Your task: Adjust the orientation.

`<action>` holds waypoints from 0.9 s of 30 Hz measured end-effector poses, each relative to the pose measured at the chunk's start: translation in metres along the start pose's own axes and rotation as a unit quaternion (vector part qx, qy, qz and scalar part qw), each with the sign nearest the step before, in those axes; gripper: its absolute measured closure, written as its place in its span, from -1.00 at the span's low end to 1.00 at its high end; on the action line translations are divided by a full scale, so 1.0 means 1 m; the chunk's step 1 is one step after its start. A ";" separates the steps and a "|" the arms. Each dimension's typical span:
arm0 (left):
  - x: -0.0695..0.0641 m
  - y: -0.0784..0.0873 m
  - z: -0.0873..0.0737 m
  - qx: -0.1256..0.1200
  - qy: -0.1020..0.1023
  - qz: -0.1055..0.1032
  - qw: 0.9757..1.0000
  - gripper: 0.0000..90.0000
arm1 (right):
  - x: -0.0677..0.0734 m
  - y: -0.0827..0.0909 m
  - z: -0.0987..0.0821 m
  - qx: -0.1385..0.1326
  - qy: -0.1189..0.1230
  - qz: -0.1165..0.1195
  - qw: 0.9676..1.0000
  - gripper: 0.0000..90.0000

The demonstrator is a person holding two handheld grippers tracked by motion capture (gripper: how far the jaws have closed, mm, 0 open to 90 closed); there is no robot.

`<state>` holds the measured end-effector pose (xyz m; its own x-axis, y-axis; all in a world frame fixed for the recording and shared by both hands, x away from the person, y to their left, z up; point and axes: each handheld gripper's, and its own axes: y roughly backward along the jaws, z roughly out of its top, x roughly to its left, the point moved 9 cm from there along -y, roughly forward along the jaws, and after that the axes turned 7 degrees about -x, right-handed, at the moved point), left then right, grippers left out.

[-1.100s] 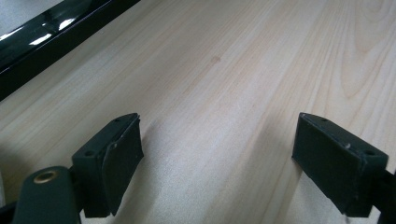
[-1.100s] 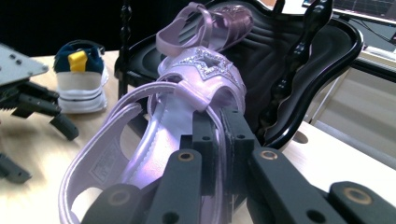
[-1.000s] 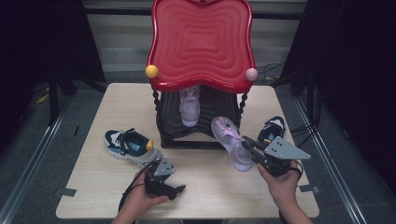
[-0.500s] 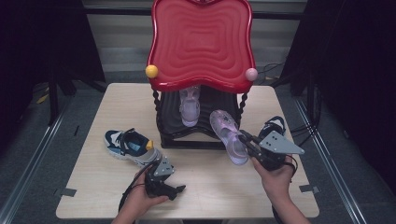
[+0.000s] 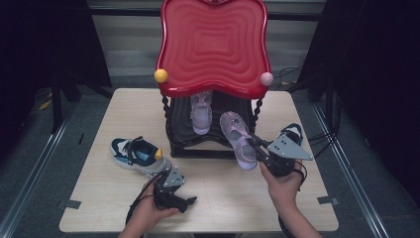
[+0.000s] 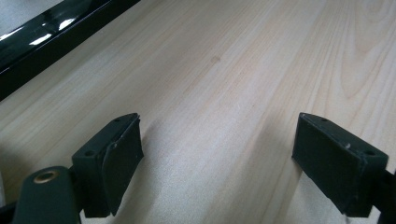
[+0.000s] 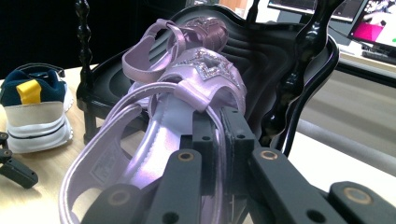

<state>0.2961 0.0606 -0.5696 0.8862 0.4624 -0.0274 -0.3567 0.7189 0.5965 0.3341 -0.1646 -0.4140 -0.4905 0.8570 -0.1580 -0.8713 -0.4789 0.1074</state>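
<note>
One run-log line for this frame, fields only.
right gripper: shut on lilac strappy sandal, lifted before black shelf | left gripper: open, empty, over pale wooden table

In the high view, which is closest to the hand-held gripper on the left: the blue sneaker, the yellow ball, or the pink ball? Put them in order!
From the left hand-held gripper:
1. Blue sneaker, on the table just beyond it, a little to the left.
2. Yellow ball, at the red shelf's left corner.
3. Pink ball, at the shelf's right corner, farthest.
</note>
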 end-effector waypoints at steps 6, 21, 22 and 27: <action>-0.001 -0.001 0.001 -0.004 0.005 0.001 1.000 -0.66 | -0.002 -0.006 0.002 -0.009 -0.005 -0.019 1.000 0.89; 0.000 0.000 0.000 0.000 -0.001 0.000 1.000 -0.66 | 0.002 -0.027 0.009 -0.012 -0.006 -0.060 0.998 0.89; -0.001 -0.001 0.001 -0.004 0.005 0.000 1.000 -0.66 | 0.003 -0.028 0.010 -0.013 -0.006 -0.065 0.998 0.89; 0.000 0.000 0.000 0.000 0.000 0.000 1.000 -0.66 | 0.003 -0.034 0.013 -0.011 -0.002 -0.081 0.997 0.89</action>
<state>0.2961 0.0606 -0.5696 0.8866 0.4617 -0.0274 -0.3561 0.7192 0.5966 0.3626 -0.1430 -0.4053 -0.3440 0.9238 -0.1679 -0.9390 -0.3388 0.0598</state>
